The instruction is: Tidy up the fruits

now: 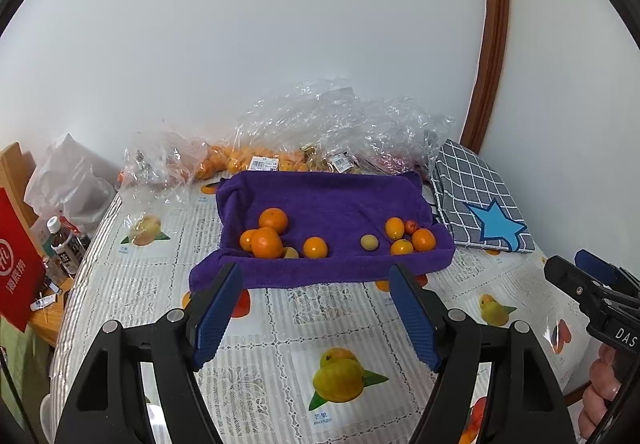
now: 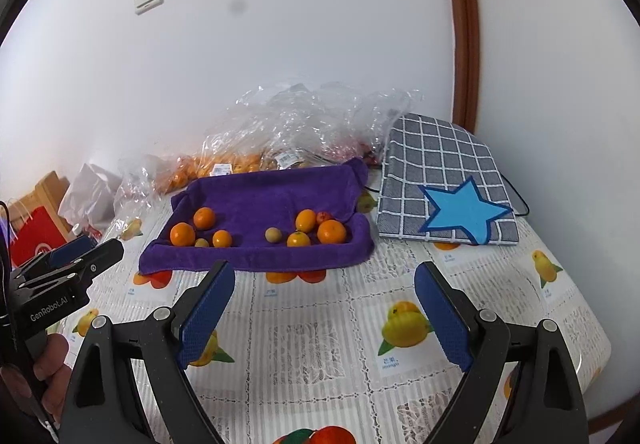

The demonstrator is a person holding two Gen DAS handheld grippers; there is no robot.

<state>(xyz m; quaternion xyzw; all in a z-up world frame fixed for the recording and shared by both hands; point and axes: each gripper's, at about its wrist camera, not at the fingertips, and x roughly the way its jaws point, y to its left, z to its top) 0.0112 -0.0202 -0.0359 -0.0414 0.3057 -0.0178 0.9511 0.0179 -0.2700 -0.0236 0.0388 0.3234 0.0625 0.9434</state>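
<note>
A tray lined with a purple towel (image 1: 328, 199) (image 2: 276, 187) holds several fruits. On its left lie oranges (image 1: 266, 242) (image 2: 182, 234); on its right lie oranges (image 1: 423, 240) (image 2: 331, 232), a small red fruit (image 1: 411, 226) and a yellow-green fruit (image 1: 369, 242) (image 2: 273, 234). My left gripper (image 1: 316, 280) is open and empty, just short of the tray's front edge. My right gripper (image 2: 324, 280) is open and empty, also in front of the tray. Each gripper shows at the edge of the other's view.
Clear plastic bags (image 1: 320, 131) (image 2: 304, 123) with more fruit lie behind the tray by the wall. A grey checked cloth with a blue star (image 1: 480, 203) (image 2: 444, 187) lies right of the tray. Bottles (image 1: 66, 248) and a red bag (image 1: 18, 280) stand at the left. The tablecloth (image 1: 320, 324) has fruit prints.
</note>
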